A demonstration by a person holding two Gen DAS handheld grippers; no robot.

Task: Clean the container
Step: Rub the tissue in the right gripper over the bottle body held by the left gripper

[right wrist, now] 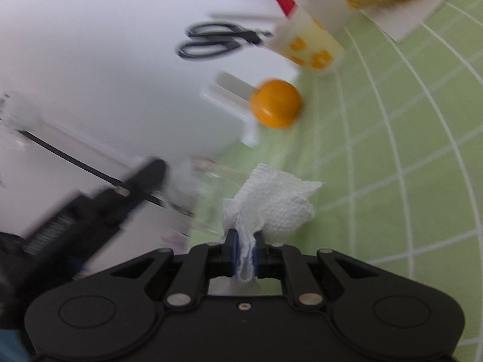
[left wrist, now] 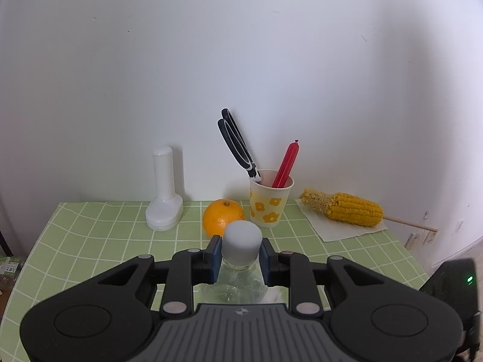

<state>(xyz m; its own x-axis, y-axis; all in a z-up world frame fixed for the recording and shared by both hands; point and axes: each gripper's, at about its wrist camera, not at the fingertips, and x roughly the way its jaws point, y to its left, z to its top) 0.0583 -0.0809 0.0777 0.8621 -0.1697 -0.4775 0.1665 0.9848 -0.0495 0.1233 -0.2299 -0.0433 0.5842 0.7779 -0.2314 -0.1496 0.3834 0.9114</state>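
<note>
Left wrist view: a table under a green checked cloth [left wrist: 99,241] runs to a white wall. On it, far right, a corn cob [left wrist: 347,208] on a stick lies on a paper napkin [left wrist: 335,229]; at centre a flowered paper cup [left wrist: 268,205] holds black scissors [left wrist: 235,141] and a red balloon [left wrist: 285,164]; left of it sit an orange [left wrist: 222,215] and a white plastic stand [left wrist: 164,190]. Nearest, the left gripper [left wrist: 240,256] has its jaws closed on the neck of a clear plastic bottle [left wrist: 235,283], just below its white cap [left wrist: 243,241]. In the blurred, tilted right wrist view, the right gripper [right wrist: 244,253] has its jaws pinched tight on a crumpled paper towel [right wrist: 271,202], near the bottle at left.
</note>
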